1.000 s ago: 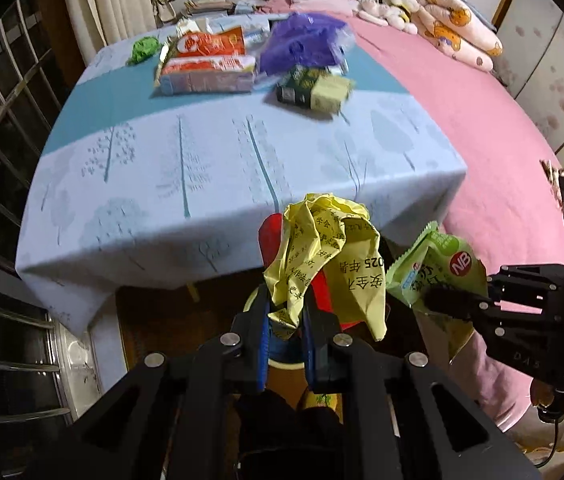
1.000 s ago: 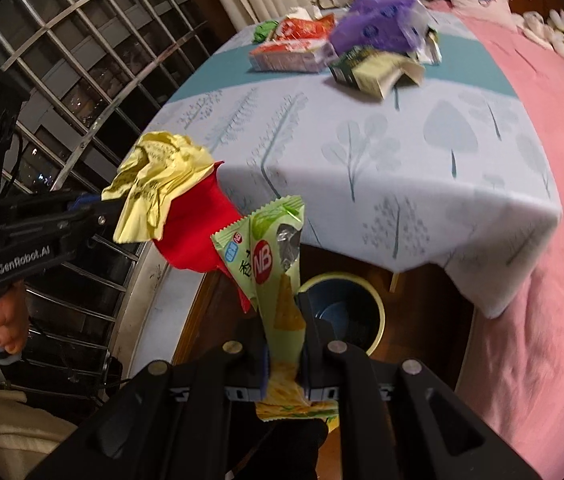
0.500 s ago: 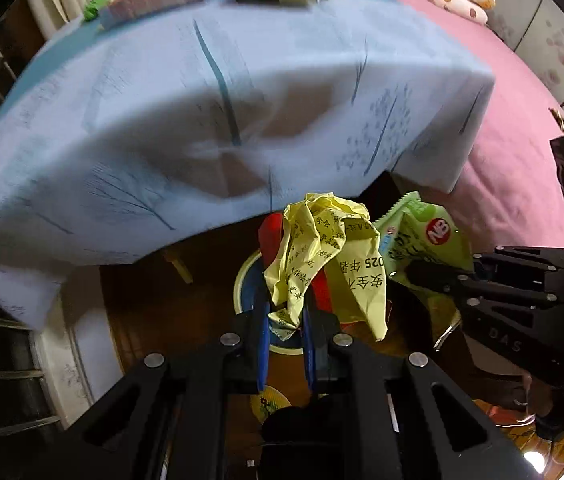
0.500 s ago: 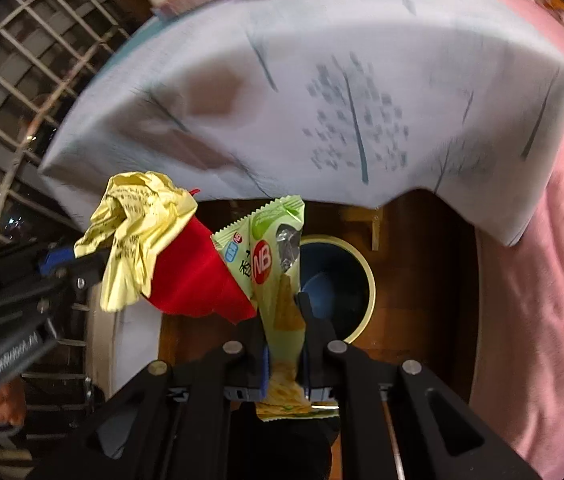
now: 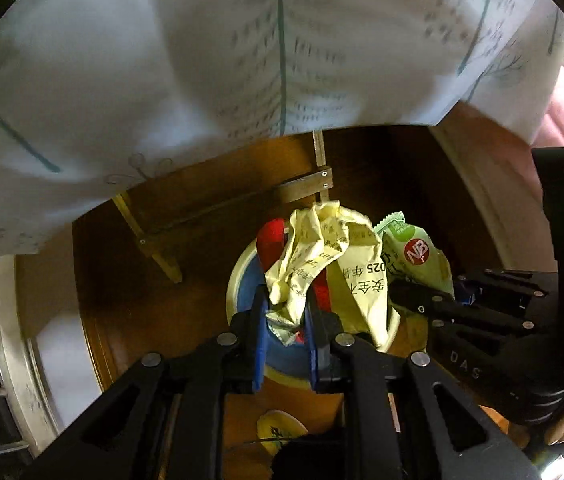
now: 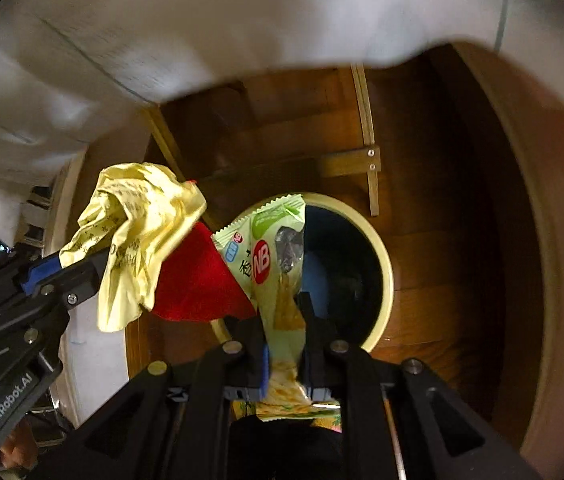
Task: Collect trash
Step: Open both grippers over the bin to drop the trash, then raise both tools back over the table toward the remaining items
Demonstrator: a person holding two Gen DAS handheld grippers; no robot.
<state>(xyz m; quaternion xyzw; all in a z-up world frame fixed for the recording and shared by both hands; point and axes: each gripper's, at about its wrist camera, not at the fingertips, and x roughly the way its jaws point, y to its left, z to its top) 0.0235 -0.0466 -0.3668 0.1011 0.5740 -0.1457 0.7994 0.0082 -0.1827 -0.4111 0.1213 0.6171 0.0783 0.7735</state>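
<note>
Left wrist view: your left hand-held gripper (image 5: 284, 316) points steeply down, its blue-padded jaws just starting to ease apart with the crumpled yellow wrapper (image 5: 322, 256) and a red wrapper (image 5: 272, 238) still pinched between them. Black print on the yellow sheet reads "025", with some characters beside it. Directly beneath hangs the round blue waste bin with a cream rim (image 5: 236, 280). To the right, your right hand-held gripper (image 5: 426, 294) carries the light green snack packet (image 5: 414, 252), which bears a red roundel lettered "NB"; its black body shows "DAS". Beyond them lie the brown wooden floor (image 5: 130, 304), a wooden leg frame (image 5: 242, 204), and above that the hanging edge of the pale blue tree-print cloth (image 5: 162, 60) over the desk.

From the right wrist view, your right hand-held gripper (image 6: 284, 350) also begins to part, the light green snack packet (image 6: 278, 264) still standing upright between its pads above the bin's dark mouth (image 6: 386, 276). "NB" reads clearly on the packet. At the left, the other tool's side is marked "GenRobot.AI", holding the yellow wrapper (image 6: 138, 236) and red wrapper (image 6: 198, 280).
</note>
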